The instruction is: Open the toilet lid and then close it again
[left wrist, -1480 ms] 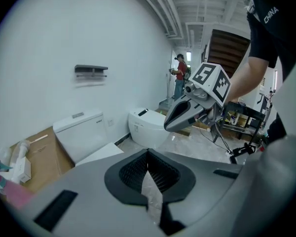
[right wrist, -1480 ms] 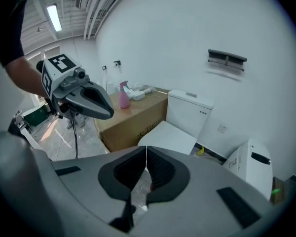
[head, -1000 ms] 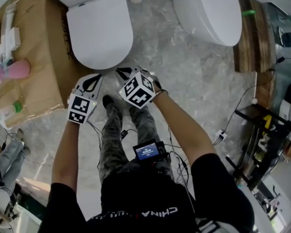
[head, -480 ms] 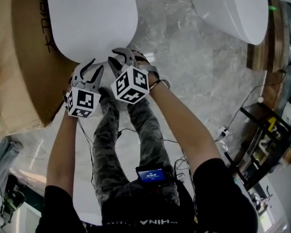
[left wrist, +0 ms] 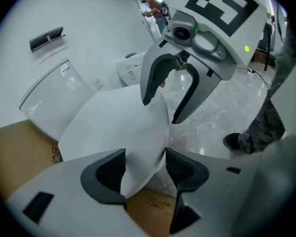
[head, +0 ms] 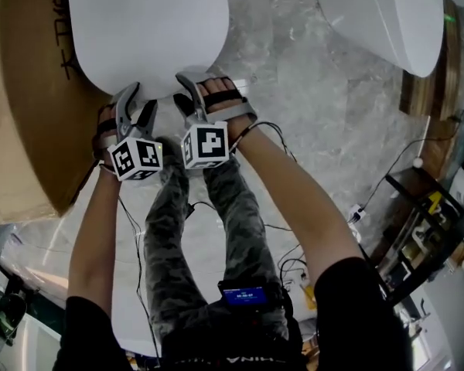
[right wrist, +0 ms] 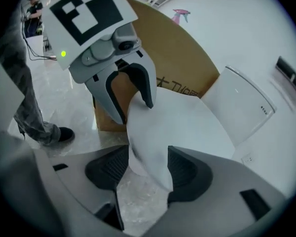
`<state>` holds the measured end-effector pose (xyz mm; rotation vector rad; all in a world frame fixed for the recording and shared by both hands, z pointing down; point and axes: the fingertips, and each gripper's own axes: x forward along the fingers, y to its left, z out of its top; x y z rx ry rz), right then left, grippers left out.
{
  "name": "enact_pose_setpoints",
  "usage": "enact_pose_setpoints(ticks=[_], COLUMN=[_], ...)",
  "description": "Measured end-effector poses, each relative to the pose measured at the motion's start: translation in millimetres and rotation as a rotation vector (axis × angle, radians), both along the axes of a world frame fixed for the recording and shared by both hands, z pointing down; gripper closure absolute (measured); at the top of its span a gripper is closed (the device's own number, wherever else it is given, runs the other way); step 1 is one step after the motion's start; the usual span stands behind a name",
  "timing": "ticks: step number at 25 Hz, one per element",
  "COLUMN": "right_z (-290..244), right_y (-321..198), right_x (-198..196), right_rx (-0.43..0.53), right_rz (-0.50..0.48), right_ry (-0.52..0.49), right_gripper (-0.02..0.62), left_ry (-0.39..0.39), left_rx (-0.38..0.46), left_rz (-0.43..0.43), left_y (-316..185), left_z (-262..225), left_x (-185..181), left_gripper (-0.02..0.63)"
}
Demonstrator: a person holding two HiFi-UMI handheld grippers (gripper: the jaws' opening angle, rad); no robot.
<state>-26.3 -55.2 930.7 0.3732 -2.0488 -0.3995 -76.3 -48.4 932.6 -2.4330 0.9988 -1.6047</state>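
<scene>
The smooth white oval plastic toilet lid (head: 147, 29) lies down flat, beside the big brown cardboard box (head: 23, 114). Its round front edge points at the person. That edge sits between the jaws of the left gripper (left wrist: 143, 169) and the right gripper (right wrist: 147, 168), side by side. Both have just been opening and are let go, not squeezing. I think they should next pull straight back off the edge.

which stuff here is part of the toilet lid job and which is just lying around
In the job:
- toilet lid
- left gripper and right gripper: jaws have just been opening, lid's front edge between them

Lying about:
- second toilet
- cardboard box
- pink bottle
</scene>
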Motion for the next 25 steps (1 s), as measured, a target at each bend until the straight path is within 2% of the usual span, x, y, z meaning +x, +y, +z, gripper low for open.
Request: enact_pose_setpoints(ticks=[7, 14, 19, 25], right_z=[5.8, -0.4, -21.2, -66.1], right_y=[-10.0, -7.2, -8.0, -9.6], right_x=[-2.5, -1.6, -1.6, -3.7], right_rx=[0.076, 0.058, 0.070, 0.090], right_rz=[0.018, 0.016, 0.013, 0.012], right_ry=[0.071, 0.095, 0.067, 0.012], right_gripper=[0.350, 0.350, 0.350, 0.350], left_ry=[-0.037, -0.041, -0.029, -0.011], left_rx=[0.019, -0.017, 0.028, 0.135], left_rz=[0.035, 0.006, 0.028, 0.028], left_y=[-2.0, -4.3, -4.6, -4.1], left_z=[1.9, -4.8, -25.8, -71.2], left_x=[-0.1, -5.3, -5.2, -7.4], left_gripper=[0.365, 0.322, 0.322, 0.324])
